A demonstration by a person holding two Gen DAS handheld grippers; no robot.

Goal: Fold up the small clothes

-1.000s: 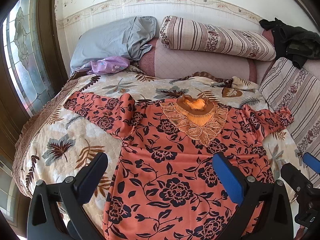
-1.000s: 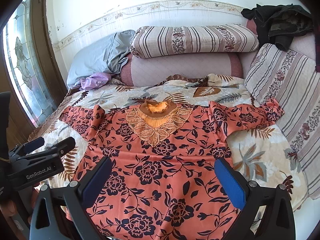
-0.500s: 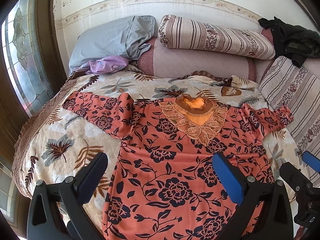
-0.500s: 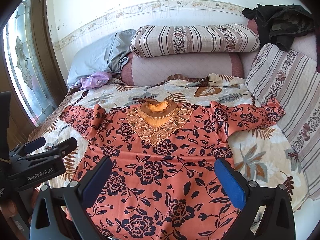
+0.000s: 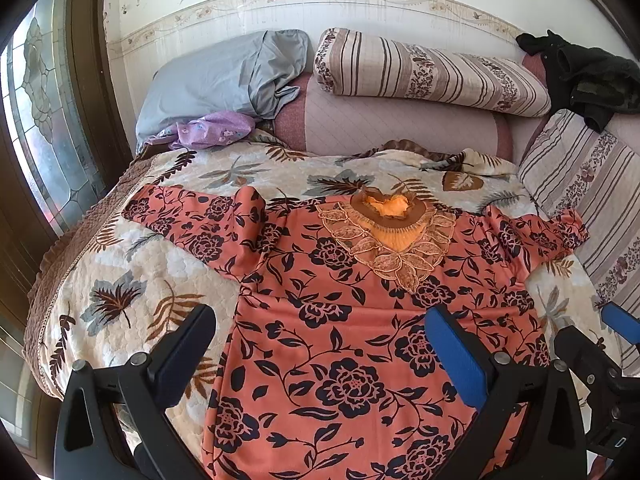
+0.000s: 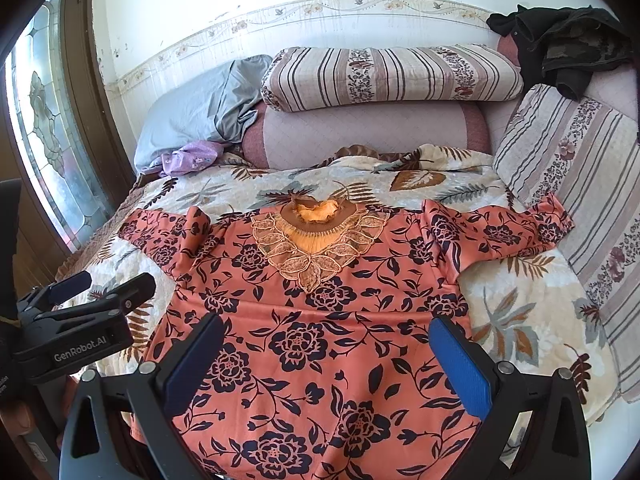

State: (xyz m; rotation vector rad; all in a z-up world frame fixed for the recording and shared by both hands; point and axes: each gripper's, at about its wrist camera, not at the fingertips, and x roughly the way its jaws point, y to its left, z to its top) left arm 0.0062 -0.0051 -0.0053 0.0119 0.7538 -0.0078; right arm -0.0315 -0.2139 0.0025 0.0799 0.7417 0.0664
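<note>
Striped pillows (image 6: 392, 76) and a grey pillow (image 5: 224, 76) flank the headboard end beyond the floral blouse (image 6: 320, 312). Its collar points toward them, sleeves spread sideways. Left gripper (image 5: 320, 356) and right gripper (image 6: 328, 360) gape wide, empty.

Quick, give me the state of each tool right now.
Left tool: open, holding nothing, above the floral blouse.
Right tool: open, holding nothing.

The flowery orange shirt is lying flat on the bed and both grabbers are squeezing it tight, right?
Not quite. The flowery orange shirt does lie flat on the bed, but neither grabber squeezes it. The left gripper and the right gripper are both wide open above it, as each wrist view shows.
</note>
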